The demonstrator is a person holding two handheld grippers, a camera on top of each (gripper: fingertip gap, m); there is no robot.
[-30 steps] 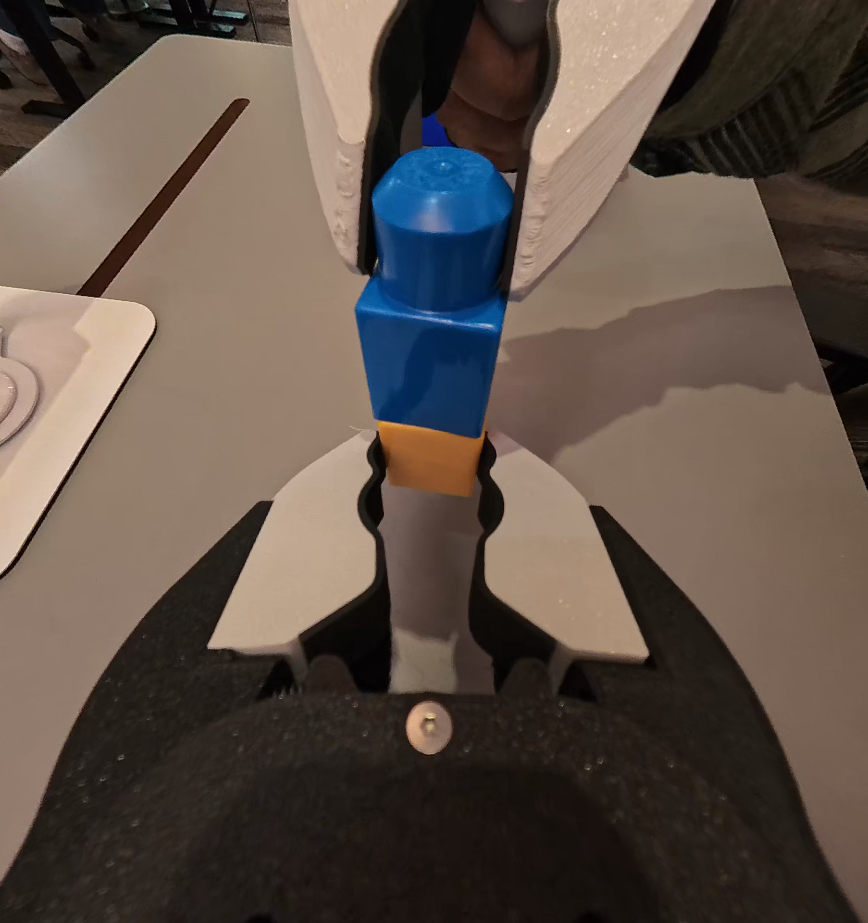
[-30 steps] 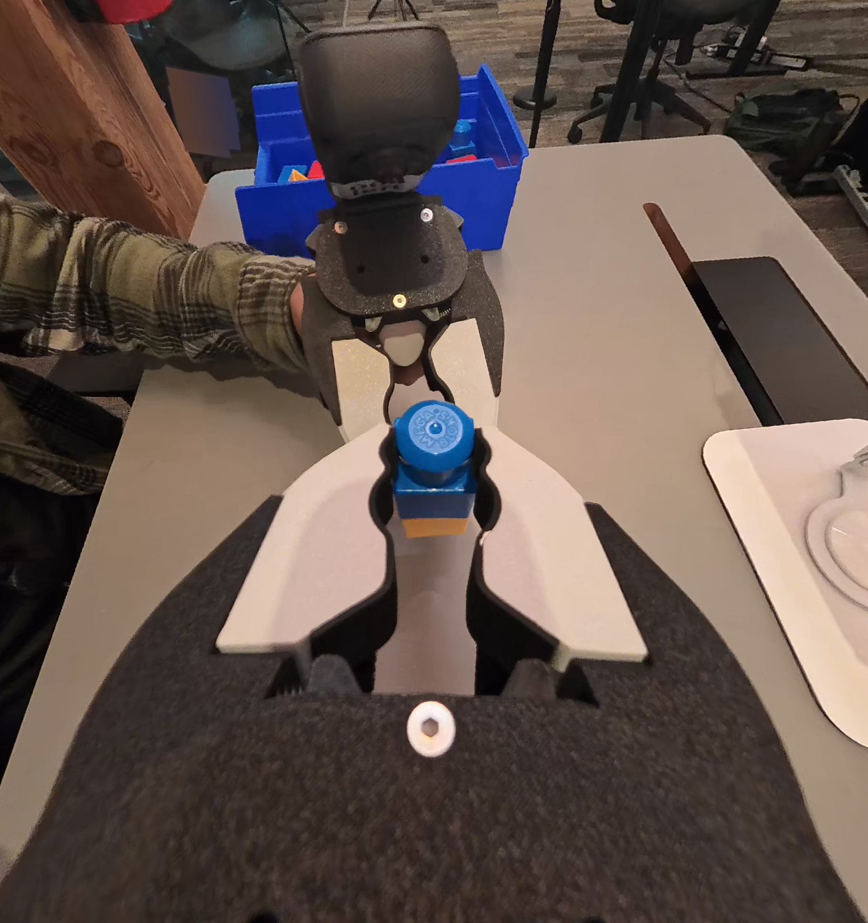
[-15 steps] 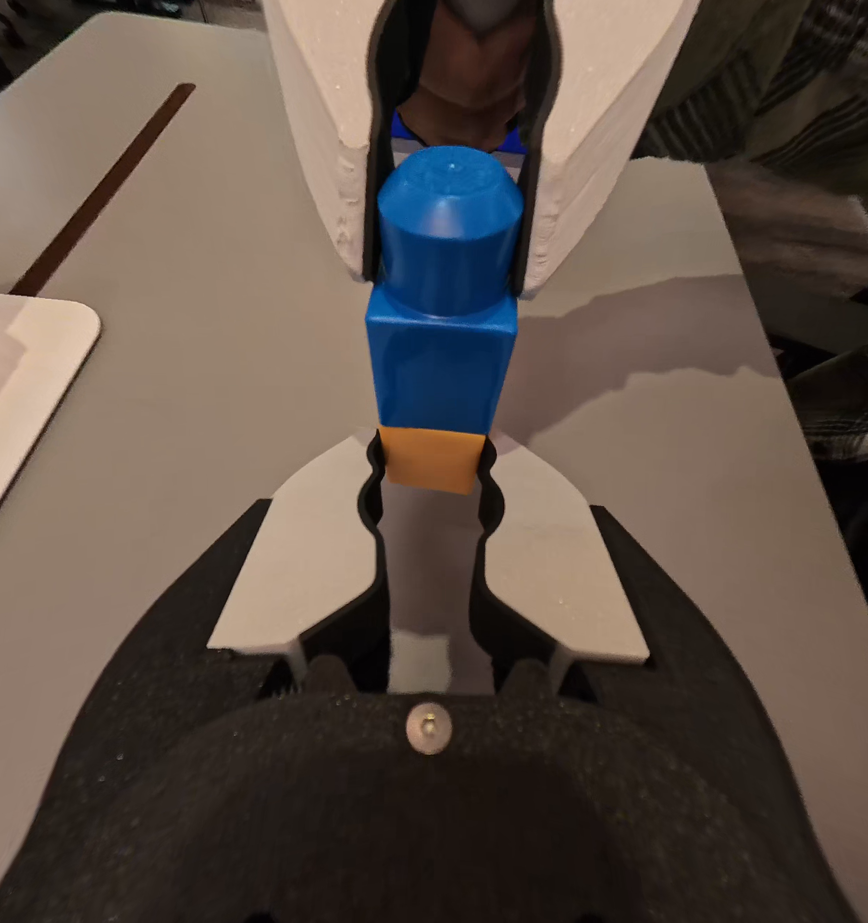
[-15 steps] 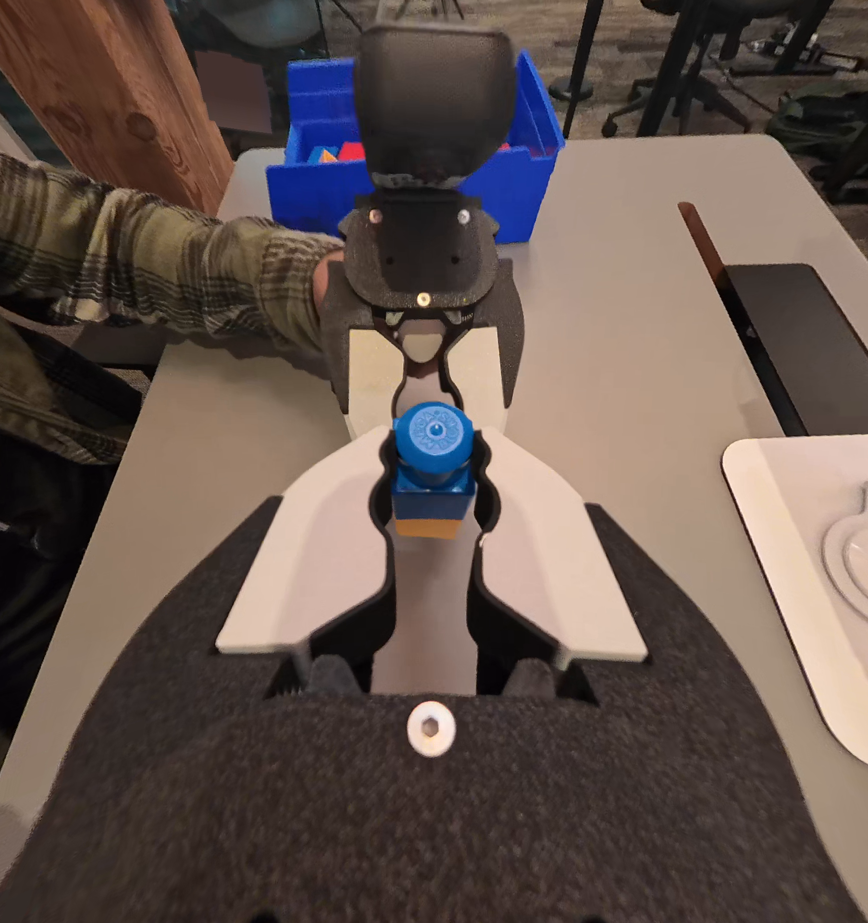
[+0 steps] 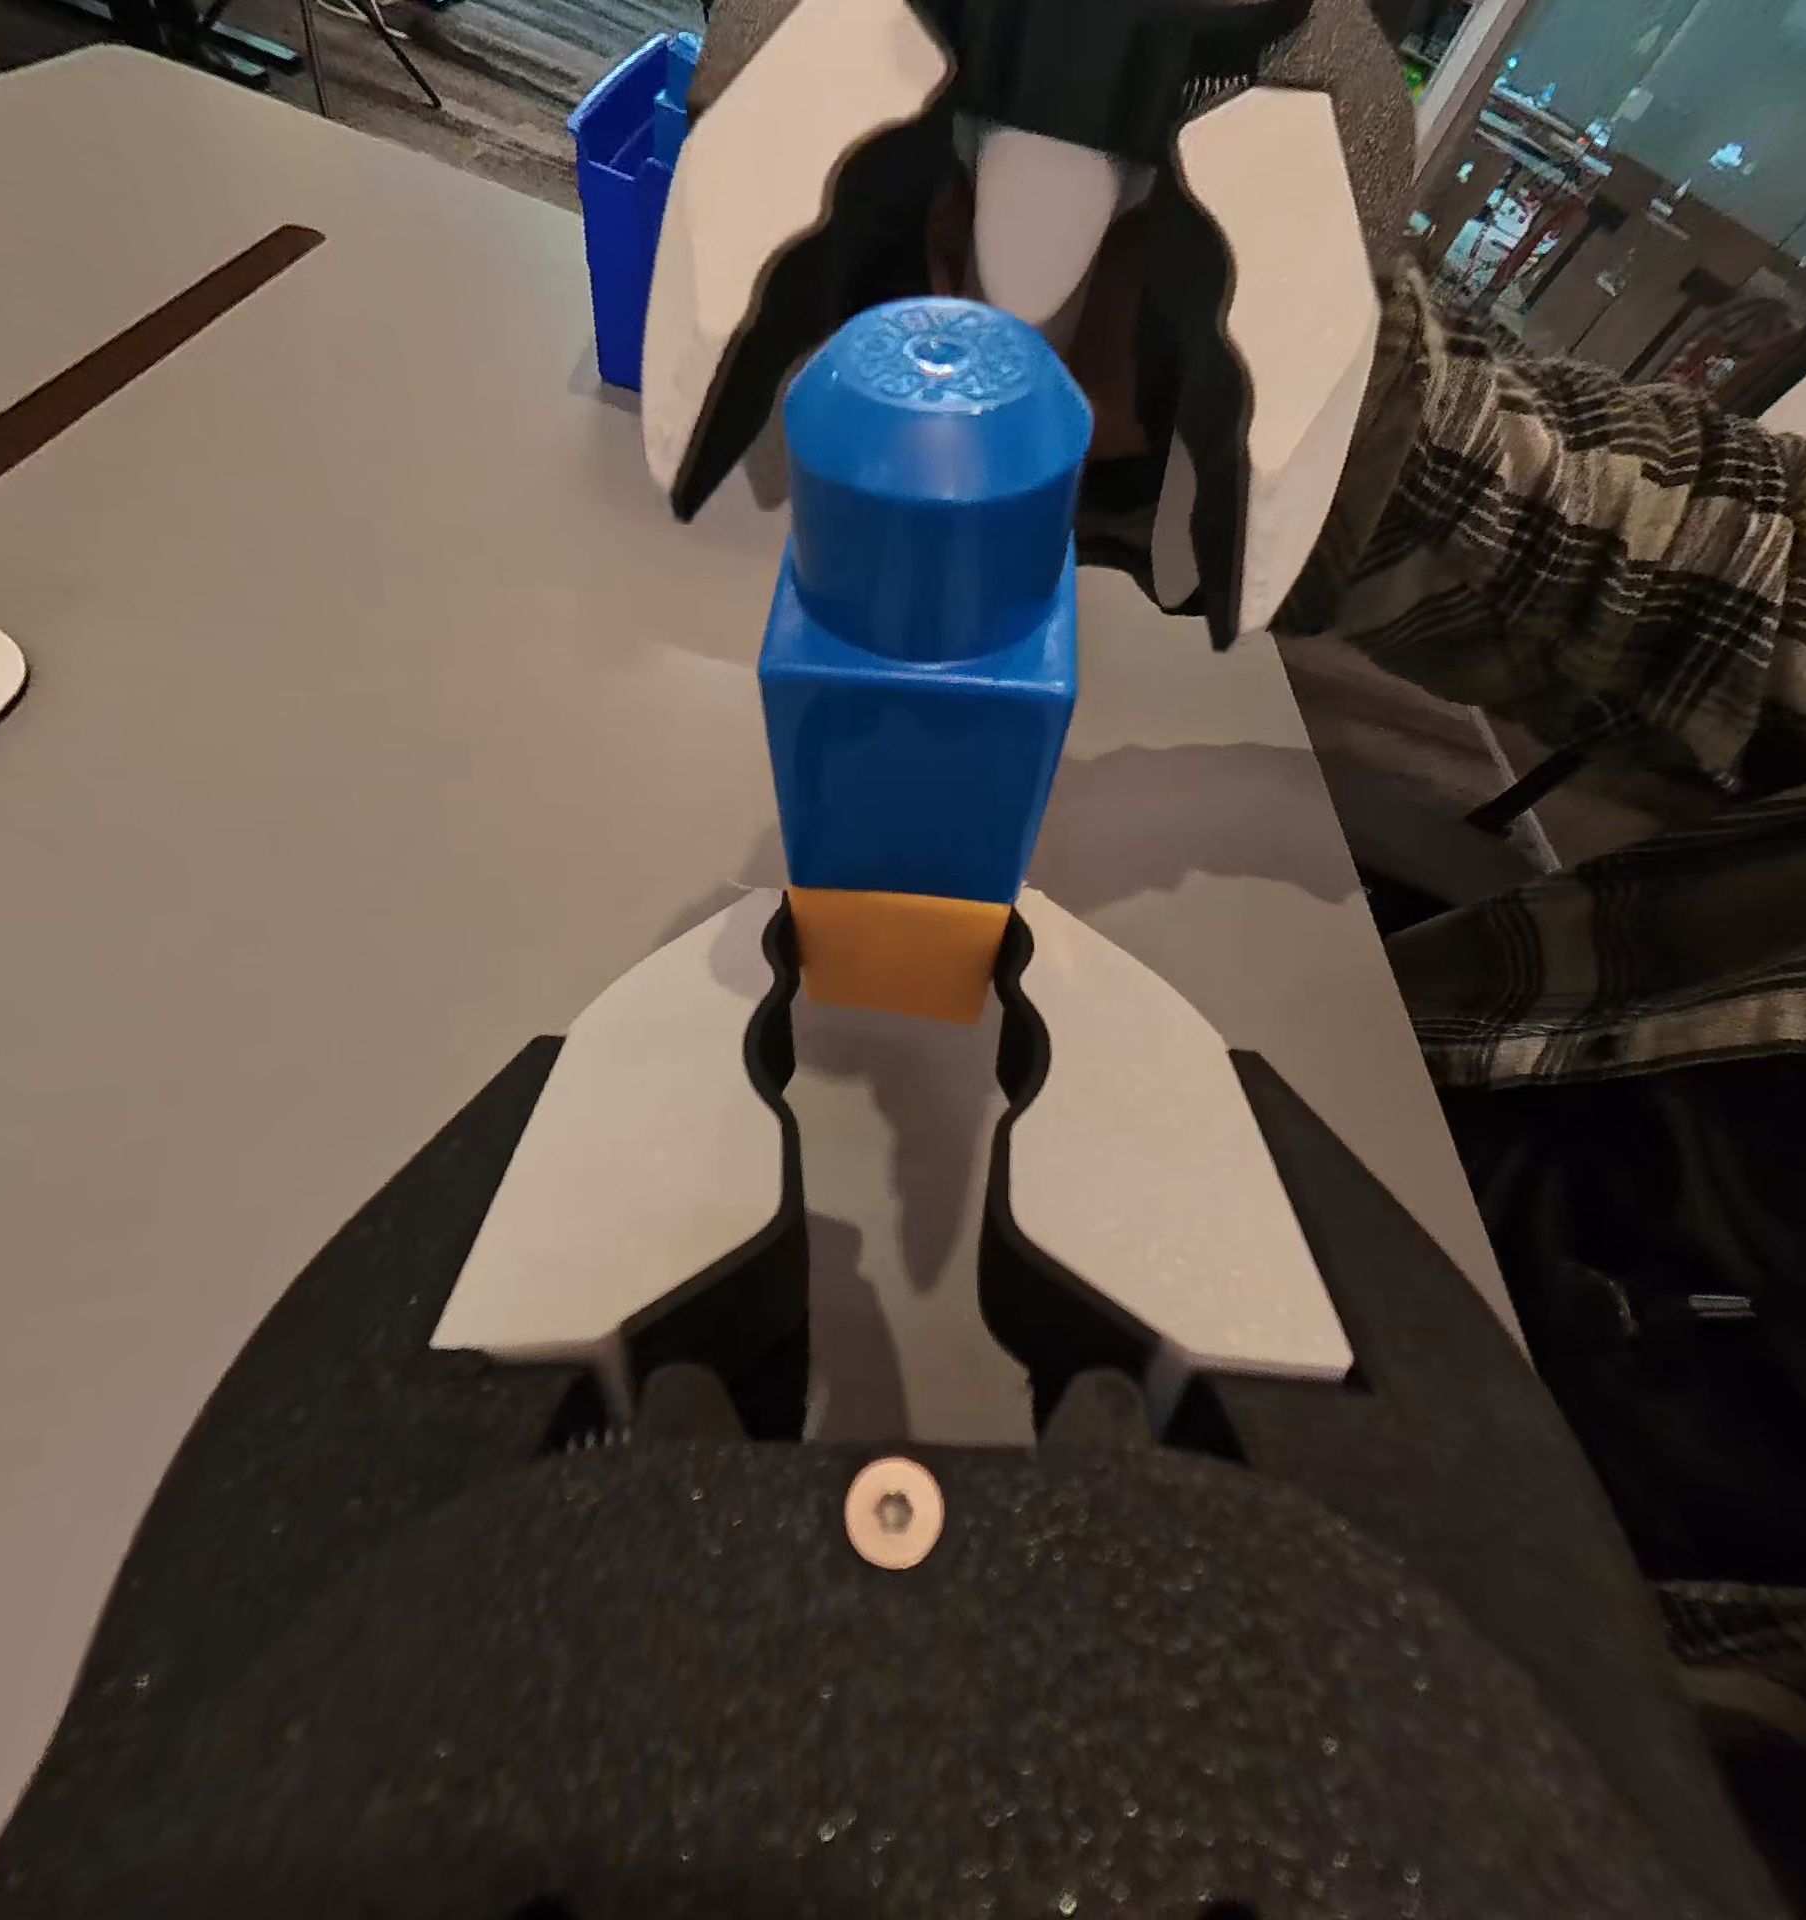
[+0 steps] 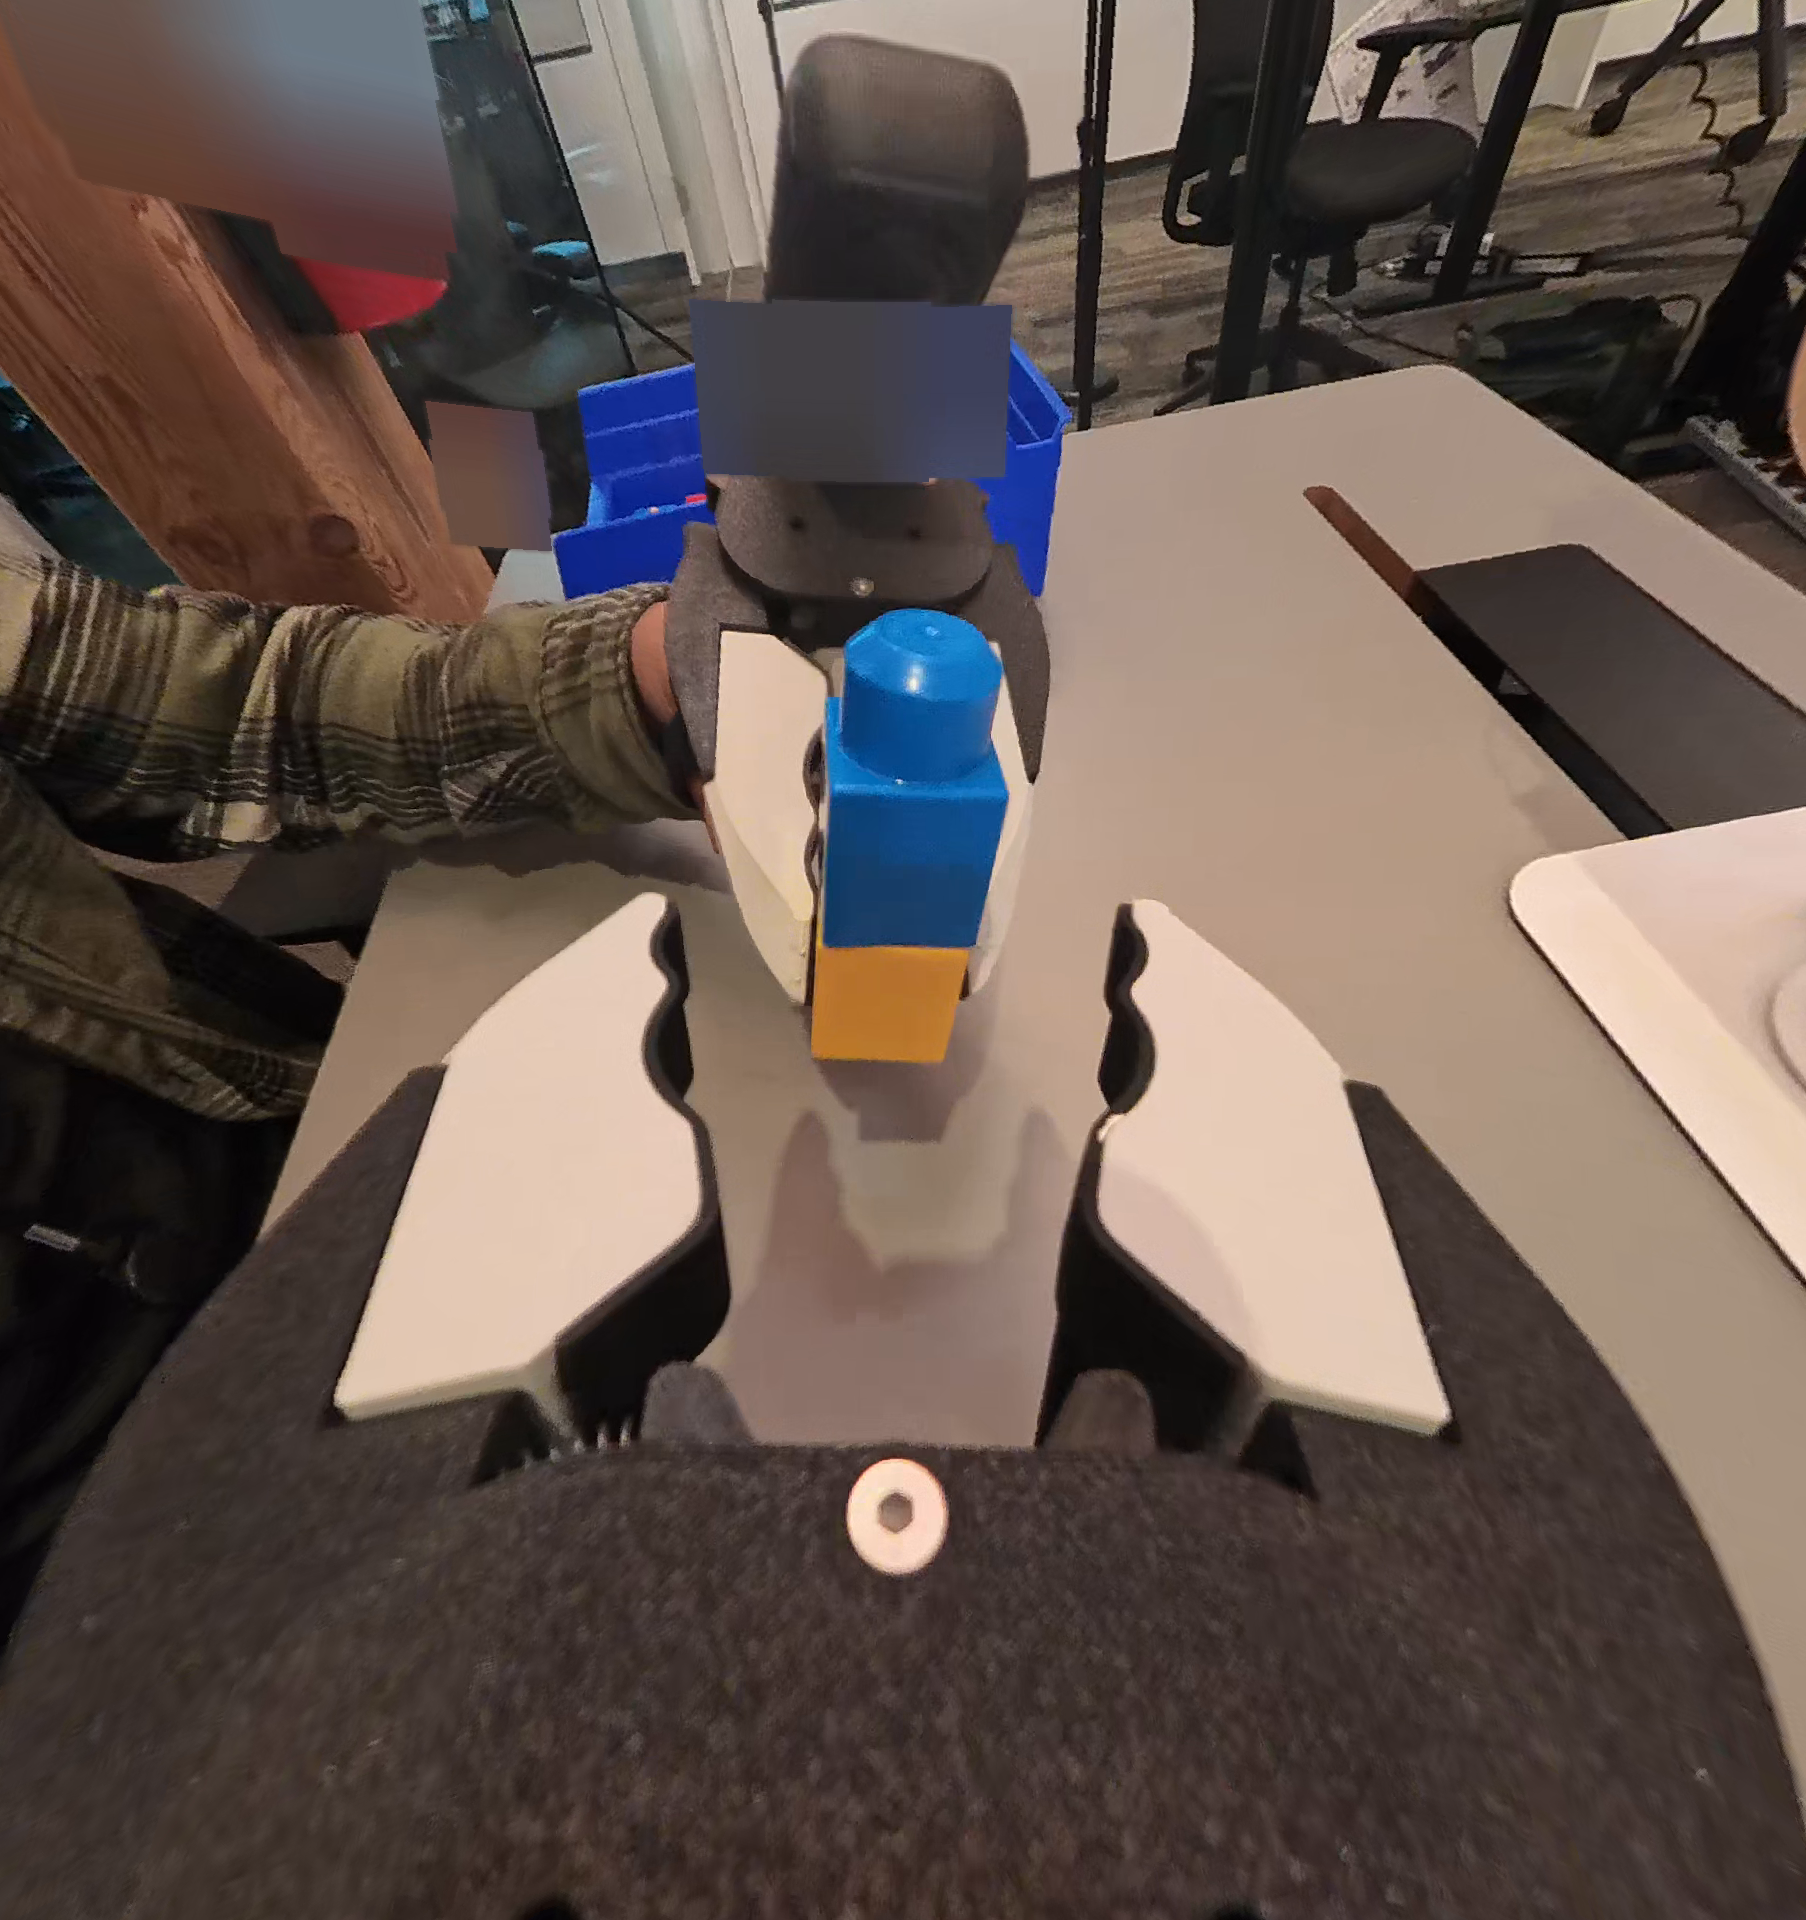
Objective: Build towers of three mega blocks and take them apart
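A blue mega block (image 5: 920, 748) sits pressed onto an orange block (image 5: 894, 961), a two-block stack standing upright. My left gripper (image 5: 899, 940) is shut on the orange block at its sides. In the right wrist view the blue block (image 6: 904, 842) and the orange block (image 6: 883, 1003) show with the left gripper's fingers (image 6: 764, 821) behind them. My right gripper (image 6: 899, 920) is open and empty, its jaws wide apart on the near side of the stack and clear of it. Its fingers (image 5: 774, 229) show beyond the stud in the left wrist view. I cannot tell whether the stack touches the grey table (image 6: 1242, 727).
A blue bin (image 6: 1034, 436) with loose blocks stands at the table's far end. A white board (image 6: 1657, 935) and a black pad (image 6: 1605, 675) lie on the right. A person's plaid sleeve (image 6: 255, 707) reaches in from the left. The table edge (image 5: 1325, 790) is close. My right fingertips sit around 5 centimetres from my left ones.
My right gripper has opened, let go of the blue block's stud and drawn back from the stack. My left gripper still holds the orange block.
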